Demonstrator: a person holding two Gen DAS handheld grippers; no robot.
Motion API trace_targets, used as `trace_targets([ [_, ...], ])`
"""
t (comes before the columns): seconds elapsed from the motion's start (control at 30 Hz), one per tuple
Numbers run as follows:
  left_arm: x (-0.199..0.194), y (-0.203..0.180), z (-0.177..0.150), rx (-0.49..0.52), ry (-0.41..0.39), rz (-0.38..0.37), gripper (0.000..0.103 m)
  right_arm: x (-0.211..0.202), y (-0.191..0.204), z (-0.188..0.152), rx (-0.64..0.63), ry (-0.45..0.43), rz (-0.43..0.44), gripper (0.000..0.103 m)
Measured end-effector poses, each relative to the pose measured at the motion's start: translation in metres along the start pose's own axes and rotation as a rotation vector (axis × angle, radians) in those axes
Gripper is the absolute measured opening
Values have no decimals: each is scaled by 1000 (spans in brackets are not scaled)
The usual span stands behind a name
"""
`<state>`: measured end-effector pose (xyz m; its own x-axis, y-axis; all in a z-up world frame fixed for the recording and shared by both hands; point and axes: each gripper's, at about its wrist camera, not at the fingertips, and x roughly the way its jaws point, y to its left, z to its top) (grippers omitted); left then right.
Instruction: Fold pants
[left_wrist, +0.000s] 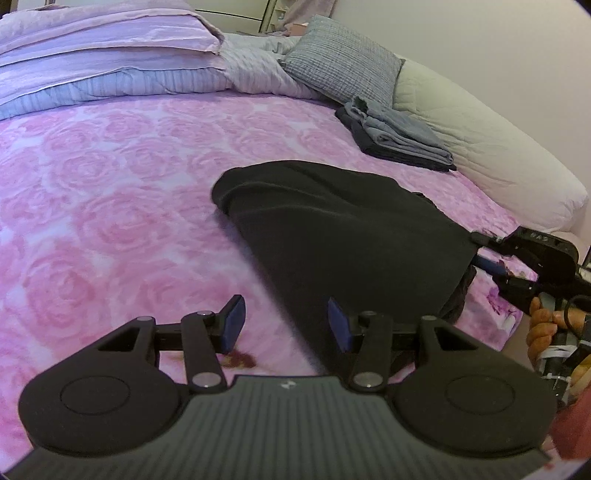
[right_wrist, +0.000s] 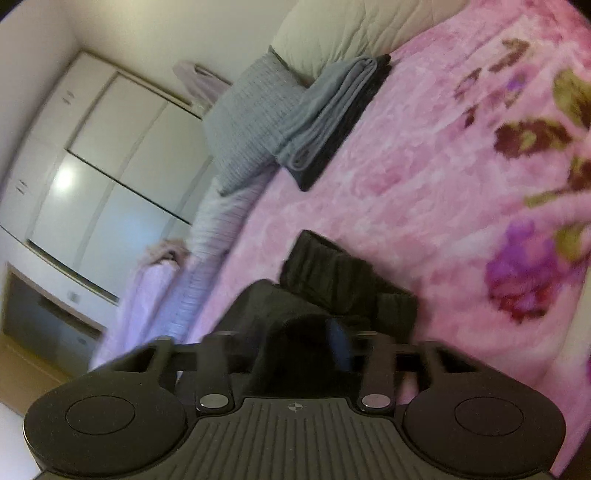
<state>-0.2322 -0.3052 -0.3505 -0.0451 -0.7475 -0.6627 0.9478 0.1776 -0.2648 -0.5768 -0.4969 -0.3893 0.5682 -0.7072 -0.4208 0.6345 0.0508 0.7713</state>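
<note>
Black pants (left_wrist: 332, 229) lie in a folded heap on the pink rose bedspread (left_wrist: 110, 177). My left gripper (left_wrist: 284, 317) hovers over their near left edge, open, blue pads wide apart with nothing between them. My right gripper (left_wrist: 480, 251) comes in from the right, held by a hand (left_wrist: 543, 332), and its fingers pinch the pants' right edge. In the right wrist view the black pants (right_wrist: 332, 273) bunch up between the fingers of the right gripper (right_wrist: 306, 339); the cloth hides the left pad, and only the right blue pad (right_wrist: 338, 343) shows.
A stack of folded grey and dark clothes (left_wrist: 399, 136) lies beyond the pants beside a grey cushion (left_wrist: 343, 62) and a white quilted pillow (left_wrist: 480, 147). Folded lilac bedding (left_wrist: 110, 55) fills the far left. A white wardrobe (right_wrist: 92, 166) stands past the bed.
</note>
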Motion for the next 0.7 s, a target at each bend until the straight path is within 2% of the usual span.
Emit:
trace_targets([
  [0.1,8,-7,1,6,2,-3,44,-5,5,1,-25,22,2,19],
  [0.2,9,-9,3,11,-4,-14,44,-16,-11,0,149,39,52,24],
  [0.23,8,-9,3,14,-7,-14,44,-20,-18,-3,218,46,100,26],
  [0.3,7,-7,3,22,-11,-2,44,-21,-24,-10,270,57,150,29],
  [0.43,7,2,5,-12,-4,9,44,-4,-26,-15,249,51,83,29],
  [0.47,6,5,5,-22,-3,6,44,0,-29,-16,252,45,86,22],
  [0.5,5,6,5,-27,-3,5,44,0,-28,-17,239,41,94,6],
  [0.57,2,8,5,-27,-9,5,44,-16,-8,-21,102,-37,93,4],
  [0.63,-1,9,6,-23,-20,-2,44,-47,26,-32,-128,-181,67,3],
  [0.67,-1,9,7,-20,-23,-7,41,-63,39,-38,-225,-248,25,3],
  [0.7,-1,8,7,-14,-25,-14,40,-73,44,-43,-263,-283,-16,3],
])
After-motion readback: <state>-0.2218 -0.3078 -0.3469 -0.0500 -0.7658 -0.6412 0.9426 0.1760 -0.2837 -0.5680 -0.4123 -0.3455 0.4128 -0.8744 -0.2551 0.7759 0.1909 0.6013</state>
